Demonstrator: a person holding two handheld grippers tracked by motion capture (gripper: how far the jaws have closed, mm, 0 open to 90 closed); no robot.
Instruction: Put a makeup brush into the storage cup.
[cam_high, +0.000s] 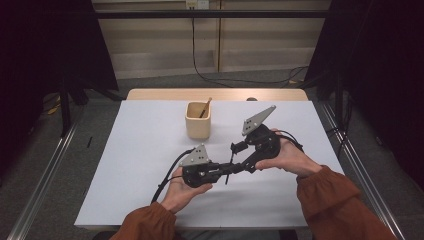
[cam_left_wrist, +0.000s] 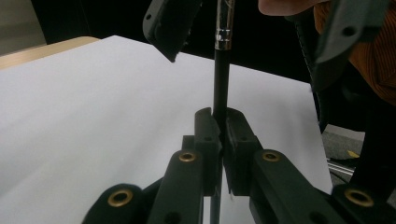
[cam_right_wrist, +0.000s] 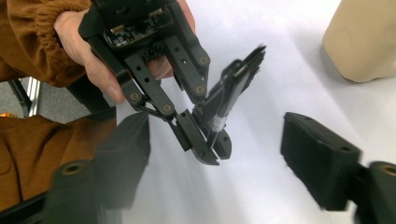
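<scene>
Left hand-held gripper (cam_left_wrist: 222, 140) clamps the black brush (cam_left_wrist: 221, 88) upright.

Left gripper (cam_high: 226, 169) held low at centre, jaws clamped tight, pointed right toward other hand. Right gripper (cam_high: 239, 150) held just beside it, angled down-left, jaws spread wide. Both forearms brought in from near edge.

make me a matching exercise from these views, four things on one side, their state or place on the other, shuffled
Things:
1. left gripper
2. right gripper
3. black brush
4. beige cup

States or places:
A. jaws apart, nothing between the pads
B. stands on the white table, a stick inside it
C. jaws shut on a thin handle
D. clamped in one gripper, above the table

Pairs: 1-C, 2-A, 3-D, 4-B
</scene>
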